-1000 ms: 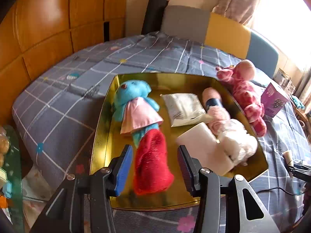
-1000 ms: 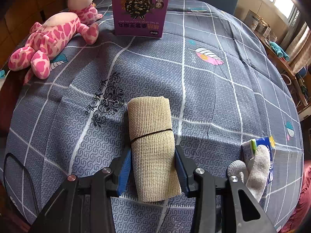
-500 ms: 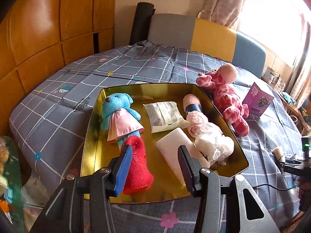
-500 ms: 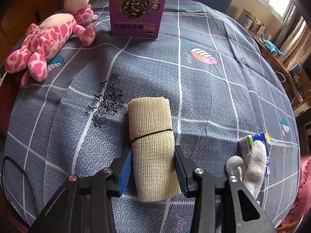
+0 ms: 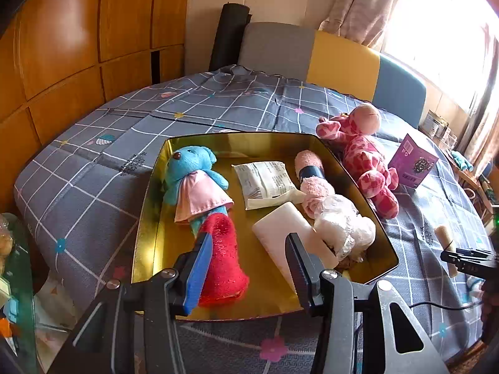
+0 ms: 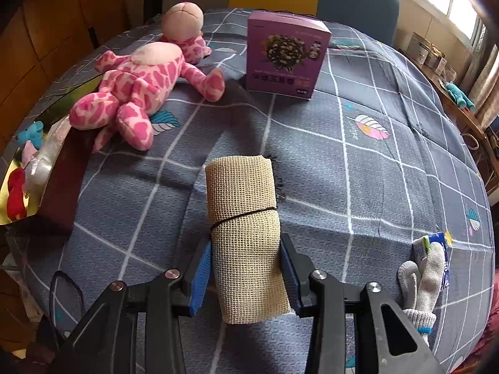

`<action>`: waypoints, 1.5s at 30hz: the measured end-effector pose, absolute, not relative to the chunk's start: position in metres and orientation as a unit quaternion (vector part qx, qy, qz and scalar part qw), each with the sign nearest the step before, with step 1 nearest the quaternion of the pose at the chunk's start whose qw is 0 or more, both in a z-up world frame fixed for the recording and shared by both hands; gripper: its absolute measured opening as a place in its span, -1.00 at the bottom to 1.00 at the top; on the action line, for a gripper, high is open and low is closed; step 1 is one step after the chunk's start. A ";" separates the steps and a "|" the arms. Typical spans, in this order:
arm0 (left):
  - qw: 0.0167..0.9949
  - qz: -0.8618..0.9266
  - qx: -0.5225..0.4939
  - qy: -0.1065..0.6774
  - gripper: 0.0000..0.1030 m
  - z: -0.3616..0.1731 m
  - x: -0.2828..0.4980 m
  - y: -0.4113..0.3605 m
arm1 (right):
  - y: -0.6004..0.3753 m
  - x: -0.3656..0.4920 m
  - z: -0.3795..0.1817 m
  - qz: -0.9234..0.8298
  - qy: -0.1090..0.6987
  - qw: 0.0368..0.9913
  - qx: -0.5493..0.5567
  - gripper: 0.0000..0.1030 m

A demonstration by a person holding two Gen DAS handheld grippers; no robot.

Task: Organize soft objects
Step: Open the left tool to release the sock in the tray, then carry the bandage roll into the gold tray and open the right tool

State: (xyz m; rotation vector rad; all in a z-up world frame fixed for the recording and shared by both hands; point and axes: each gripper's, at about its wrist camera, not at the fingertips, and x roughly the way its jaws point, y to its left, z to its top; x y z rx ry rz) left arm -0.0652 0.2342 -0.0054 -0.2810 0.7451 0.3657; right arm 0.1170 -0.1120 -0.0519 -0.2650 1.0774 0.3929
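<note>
Two views show this moment. On the left wrist camera, the left gripper [image 5: 246, 268] hangs with its jaws apart and empty above the near edge of the shallow golden metal tray [image 5: 146, 218]. Inside the tray lie a blue plush doll in a pink dress [image 5: 195, 184], a red fuzzy sock [image 5: 223, 265], a white paper packet [image 5: 265, 184], a white foam block [image 5: 287, 233] and a pink rolled towel [image 5: 312, 174]. A pink spotted plush giraffe [image 5: 361, 155] lies on the grey checked bedcover [image 5: 93, 171], touching the tray's far right edge.

On the right wrist camera, the right gripper [image 6: 246, 268] has its jaws clamped on the tan mesh cloth roll with a black band [image 6: 244, 227], near the bedcover's front edge. I think the squeeze should stay gentle and even, and the roll should travel level toward the tray's free front part.
</note>
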 end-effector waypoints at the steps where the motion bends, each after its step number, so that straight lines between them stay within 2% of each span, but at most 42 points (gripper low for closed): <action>1: 0.905 0.178 -0.136 0.360 -0.04 -0.006 -0.066 0.235 | -0.107 0.115 -0.049 0.193 0.506 0.832 -0.124 -0.20; 18: 0.902 0.199 -0.146 0.354 -0.04 -0.007 -0.078 0.249 | 0.051 0.057 0.008 0.394 0.462 0.784 -0.129 -0.20; 25: 0.896 0.226 -0.159 0.347 -0.04 -0.007 -0.086 0.267 | 0.127 0.039 -0.006 0.429 0.469 0.754 -0.164 -0.19; 32: 0.893 0.244 -0.167 0.339 -0.04 -0.007 -0.093 0.282 | 0.177 0.028 -0.050 0.435 0.495 0.725 -0.199 -0.17; 45: 0.895 0.245 -0.160 0.338 -0.04 -0.006 -0.093 0.281 | 0.162 0.030 -0.054 0.441 0.498 0.729 -0.163 -0.02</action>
